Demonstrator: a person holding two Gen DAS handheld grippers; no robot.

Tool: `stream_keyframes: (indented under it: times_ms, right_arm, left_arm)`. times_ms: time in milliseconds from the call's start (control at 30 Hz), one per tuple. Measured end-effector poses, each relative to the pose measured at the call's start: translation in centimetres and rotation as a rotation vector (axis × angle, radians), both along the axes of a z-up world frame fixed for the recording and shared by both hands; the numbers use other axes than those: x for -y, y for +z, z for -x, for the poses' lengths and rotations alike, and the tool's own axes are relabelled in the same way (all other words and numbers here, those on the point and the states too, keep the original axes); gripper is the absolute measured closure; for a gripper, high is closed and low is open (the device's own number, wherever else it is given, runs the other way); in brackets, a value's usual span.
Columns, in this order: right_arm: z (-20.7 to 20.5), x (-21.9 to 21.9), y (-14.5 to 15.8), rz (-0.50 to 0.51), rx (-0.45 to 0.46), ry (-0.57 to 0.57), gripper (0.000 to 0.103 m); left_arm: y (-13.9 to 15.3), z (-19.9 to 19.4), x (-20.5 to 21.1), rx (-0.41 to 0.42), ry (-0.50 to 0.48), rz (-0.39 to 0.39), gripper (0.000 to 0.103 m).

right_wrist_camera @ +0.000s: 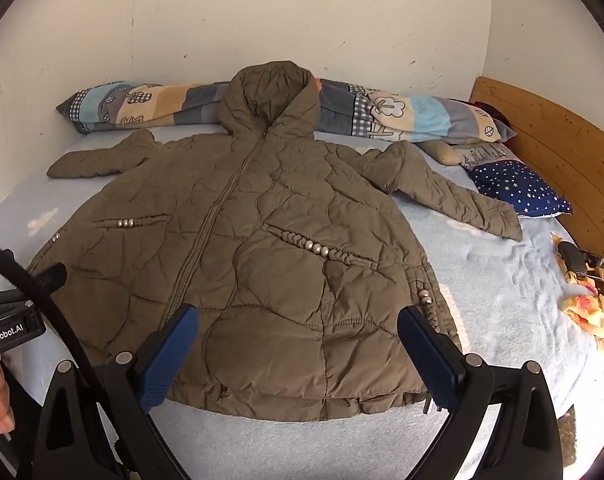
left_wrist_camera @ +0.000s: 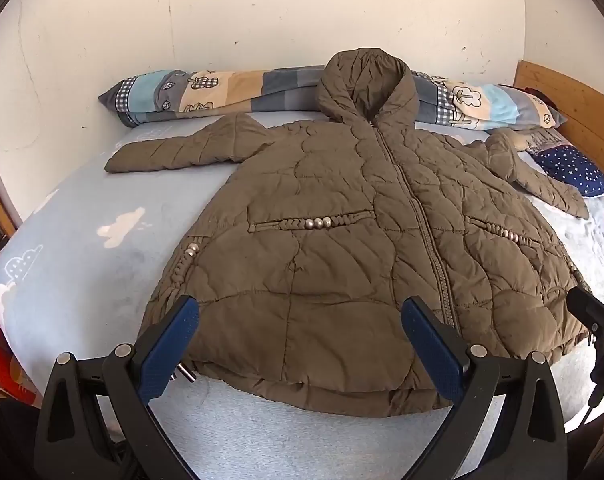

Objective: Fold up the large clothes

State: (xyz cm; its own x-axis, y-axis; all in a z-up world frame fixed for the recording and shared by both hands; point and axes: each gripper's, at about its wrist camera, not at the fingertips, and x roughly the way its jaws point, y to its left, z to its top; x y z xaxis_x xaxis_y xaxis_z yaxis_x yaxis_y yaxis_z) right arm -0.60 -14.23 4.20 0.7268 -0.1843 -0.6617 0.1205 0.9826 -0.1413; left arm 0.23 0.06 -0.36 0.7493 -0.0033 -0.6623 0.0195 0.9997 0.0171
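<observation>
Blue-padded black fingers of my left gripper [left_wrist_camera: 299,344] fill the bottom of the left wrist view, spread wide and holding nothing; my right gripper [right_wrist_camera: 297,350] stands just as wide and empty. Just beyond both lies the olive-brown quilted hooded jacket [left_wrist_camera: 342,240], flat and zipped on the pale blue cloud-print bedsheet [left_wrist_camera: 81,248]. Its long axis runs from the hem at the bottom centre up to the hood at top centre, sleeves out to either edge. My left gripper hangs over the hem's left half, my right over its right half, so each sleeve falls to its own side. White lettering at the right wrist view's lower left reads "GenRobot.AI".
</observation>
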Motion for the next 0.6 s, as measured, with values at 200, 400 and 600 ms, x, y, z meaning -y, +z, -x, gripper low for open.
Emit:
stream_keyframes:
  times_ms: [200,400,600]
  right_arm:
    - [-0.06,-0.23,-0.1,-0.001,-0.014,-0.003,0.002]
    - [-0.05,-0.72,0.05,-0.006,-0.025,-0.004,0.002]
    - [-0.34,-0.07,-0.69,-0.004,-0.018,-0.006,0.002]
  left_arm:
    - [-0.29,-0.45,0.06,-0.005,-0.003,-0.009,0.001]
    - [-0.6,-0.47,0.37,-0.003,0.003,-0.002,0.001]
    - [-0.42,-0.55,0.31,-0.005,0.003,-0.006,0.001]
